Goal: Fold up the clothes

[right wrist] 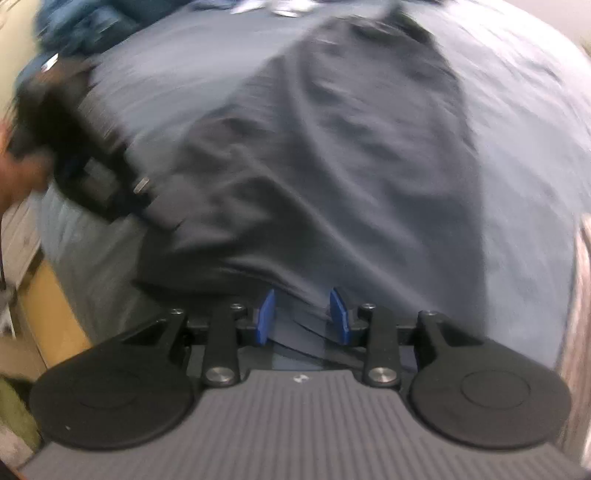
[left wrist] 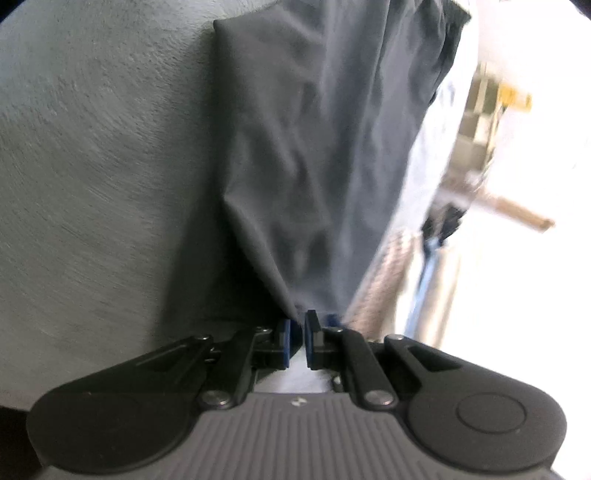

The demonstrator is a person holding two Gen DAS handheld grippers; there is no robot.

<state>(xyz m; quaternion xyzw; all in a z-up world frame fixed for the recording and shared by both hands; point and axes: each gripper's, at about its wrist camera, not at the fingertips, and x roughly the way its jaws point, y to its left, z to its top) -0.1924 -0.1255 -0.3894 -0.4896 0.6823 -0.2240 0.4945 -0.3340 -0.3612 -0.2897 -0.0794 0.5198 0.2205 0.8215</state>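
Note:
A dark grey garment (left wrist: 314, 147) lies on a grey-blue surface (left wrist: 92, 166). My left gripper (left wrist: 297, 325) is shut on the garment's near edge and the cloth rises taut from its blue pads. In the right wrist view the same garment (right wrist: 332, 166) spreads wrinkled over the surface. My right gripper (right wrist: 303, 314) is open, and its blue pads (right wrist: 266, 314) stand apart at the garment's near hem, with cloth lying between them. The left gripper (right wrist: 92, 166) shows blurred at the left of the right wrist view, holding the garment's side.
A blue pile of cloth (right wrist: 81, 26) lies at the far left of the surface. A wooden edge (right wrist: 48, 314) and floor show at the lower left. A bright room with a wooden bar (left wrist: 517, 214) lies to the right in the left wrist view.

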